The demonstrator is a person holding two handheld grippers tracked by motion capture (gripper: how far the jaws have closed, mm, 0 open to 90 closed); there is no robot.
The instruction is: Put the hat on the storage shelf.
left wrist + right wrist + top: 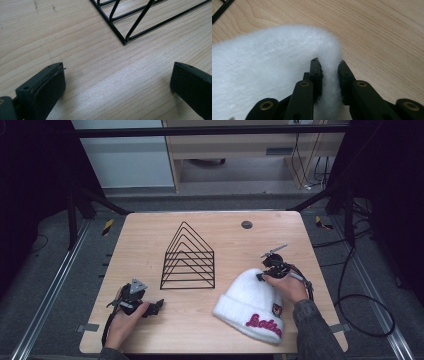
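A fluffy white beanie (250,300) with red lettering on its cuff lies at the table's front right. My right gripper (260,276) sits at the hat's top edge, and in the right gripper view its jaws pinch a fold of the white beanie (274,75) between the pads (315,75). A black wire rack (188,257) of nested triangles stands mid-table. My left gripper (159,306) rests low at the front left, open, its pads (47,87) wide apart over bare wood, with the wire rack's corner (124,41) just ahead.
The wooden table (150,330) has a dark round grommet (246,224) at the back right. Black frame posts flank the table, and cables trail on the floor at the right.
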